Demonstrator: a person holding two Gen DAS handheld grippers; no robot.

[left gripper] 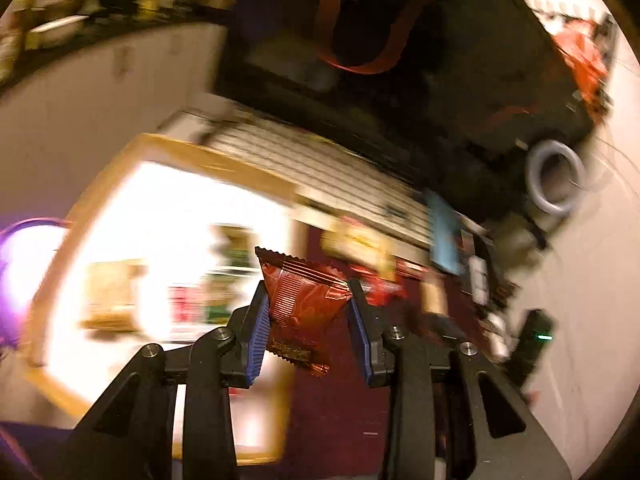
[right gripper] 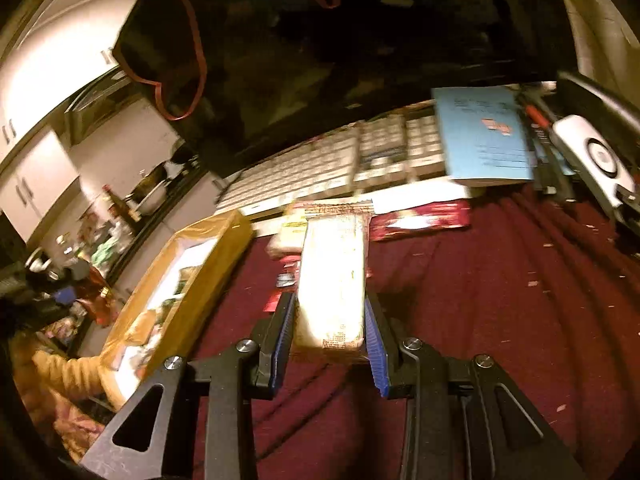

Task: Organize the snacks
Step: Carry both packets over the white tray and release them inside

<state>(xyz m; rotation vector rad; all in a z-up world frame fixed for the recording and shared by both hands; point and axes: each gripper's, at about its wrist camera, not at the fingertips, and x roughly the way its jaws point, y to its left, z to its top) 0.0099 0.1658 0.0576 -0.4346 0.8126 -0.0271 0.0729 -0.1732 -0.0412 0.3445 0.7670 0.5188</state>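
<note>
A dark red cloth [right gripper: 480, 300] covers the surface. The yellow-rimmed tray [right gripper: 216, 256] sits at its left (blurred in the left view). Right gripper [right gripper: 331, 320] fingers clamp a pale wrapped bar [right gripper: 332, 276]; left gripper [left gripper: 308, 316] fingers pinch a brown snack packet [left gripper: 300, 300], lifted clear.

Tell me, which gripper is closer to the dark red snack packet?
Left. The left gripper pinches the dark red snack packet itself; the right gripper holds a pale wrapped bar instead.
</note>
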